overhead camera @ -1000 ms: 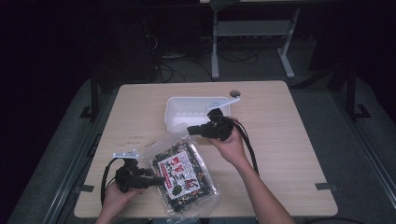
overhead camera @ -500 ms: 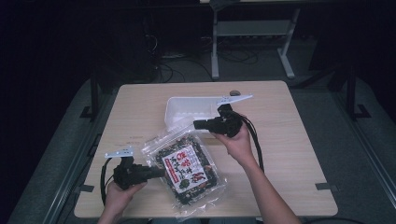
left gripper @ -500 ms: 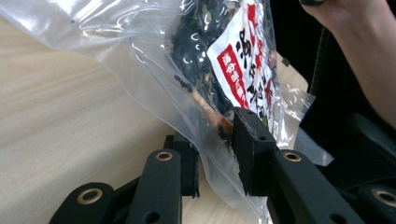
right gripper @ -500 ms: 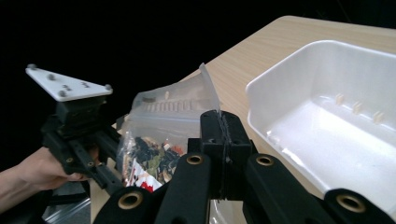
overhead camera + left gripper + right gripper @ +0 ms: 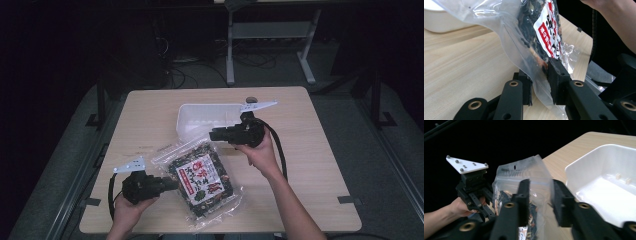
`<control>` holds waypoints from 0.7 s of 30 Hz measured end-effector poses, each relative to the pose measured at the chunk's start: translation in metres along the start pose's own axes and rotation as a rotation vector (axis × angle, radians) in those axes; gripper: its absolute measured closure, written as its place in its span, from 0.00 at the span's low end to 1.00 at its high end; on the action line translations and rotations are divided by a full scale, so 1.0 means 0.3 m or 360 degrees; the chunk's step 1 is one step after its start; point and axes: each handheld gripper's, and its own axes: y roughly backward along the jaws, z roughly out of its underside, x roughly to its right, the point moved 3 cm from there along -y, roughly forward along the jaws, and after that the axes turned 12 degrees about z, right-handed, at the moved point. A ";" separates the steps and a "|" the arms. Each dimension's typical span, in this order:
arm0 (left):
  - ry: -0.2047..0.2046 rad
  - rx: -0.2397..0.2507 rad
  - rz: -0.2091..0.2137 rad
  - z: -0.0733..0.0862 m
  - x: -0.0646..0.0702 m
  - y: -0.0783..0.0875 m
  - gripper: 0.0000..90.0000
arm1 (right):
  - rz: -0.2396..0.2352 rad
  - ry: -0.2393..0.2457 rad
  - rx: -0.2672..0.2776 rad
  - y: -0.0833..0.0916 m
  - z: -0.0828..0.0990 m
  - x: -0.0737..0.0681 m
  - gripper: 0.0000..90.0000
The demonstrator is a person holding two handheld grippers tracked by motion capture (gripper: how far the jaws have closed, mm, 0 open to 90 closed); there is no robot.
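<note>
On the wooden table [image 5: 320,150] the snack bag [image 5: 202,180] is pinched by the left gripper [image 5: 540,83]. The right gripper [image 5: 539,202], jaws just opening, has let go; emptying into the white tray [image 5: 200,117] is not yet begun

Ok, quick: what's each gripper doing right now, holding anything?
Left gripper: shut on the bag's edge.
Right gripper: jaws have just been opening, now open and apart on either side of the bag's top, not pressing it.

A dim lab is showing here: the light wooden counter [image 5: 320,165] is standing on grey flooring, with cables [image 5: 200,65] trailing at top centre beside a metal stand [image 5: 270,35].
</note>
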 end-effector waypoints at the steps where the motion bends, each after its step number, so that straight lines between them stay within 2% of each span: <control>1: -0.0008 -0.0003 -0.0004 -0.001 0.002 0.000 0.82 | -0.0019 -0.0008 -0.0007 -0.003 0.004 0.005 0.68; 4: -0.0024 -0.0006 -0.0009 -0.005 0.008 -0.002 0.82 | -0.0023 -0.0004 -0.0052 -0.016 0.015 0.014 0.62; 5: -0.0032 -0.0011 -0.0014 -0.006 0.010 -0.003 0.82 | 0.0000 0.0018 -0.0082 -0.026 0.022 0.016 0.61; 6: -0.0042 -0.0012 -0.0018 -0.008 0.014 -0.003 0.82 | -0.0030 0.0036 -0.0124 -0.043 0.033 0.014 0.55; 9: -0.0047 -0.0013 -0.0019 -0.008 0.016 -0.004 0.82 | -0.0120 0.0055 -0.0170 -0.062 0.047 0.003 0.50; 13: -0.0063 -0.0019 -0.0025 -0.011 0.019 -0.001 0.82 | -0.0171 0.0095 -0.0274 -0.080 0.069 -0.011 0.48; 18: -0.0075 -0.0019 -0.0024 -0.013 0.023 -0.002 0.82 | -0.0194 0.0124 -0.0384 -0.101 0.097 -0.015 0.50; 21: -0.0078 -0.0020 -0.0026 -0.014 0.024 -0.003 0.82 | -0.0218 0.0134 -0.0421 -0.114 0.109 -0.022 0.51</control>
